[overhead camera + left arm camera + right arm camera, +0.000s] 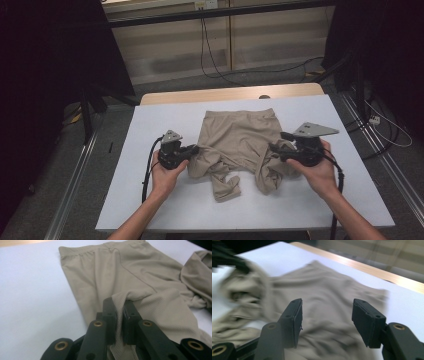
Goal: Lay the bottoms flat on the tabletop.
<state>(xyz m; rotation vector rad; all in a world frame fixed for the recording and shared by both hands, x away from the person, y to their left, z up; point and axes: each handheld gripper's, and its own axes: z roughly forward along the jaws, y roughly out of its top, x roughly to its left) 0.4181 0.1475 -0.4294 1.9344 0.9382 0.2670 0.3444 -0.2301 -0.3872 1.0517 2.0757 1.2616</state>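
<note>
A beige pair of shorts (239, 131) lies on the white table (150, 195), its waistband toward the far edge and both legs bunched up toward the near side. At the garment's left edge my left gripper (195, 148) is shut on a fold of the cloth; in the left gripper view the mesh-textured fabric (150, 305) runs up between the two pads of the gripper (119, 306). My right gripper (278, 141) is at the right leg, open, and its jaws stand wide apart above the shorts (329, 290) with nothing pinched in the gripper (325, 315).
The table's wooden strip (230, 94) runs along the far edge, with a small dark round thing (264, 97) on it. Beyond are floor cables (210, 60) and a panelled wall. Metal rails (75, 175) flank the table on both sides.
</note>
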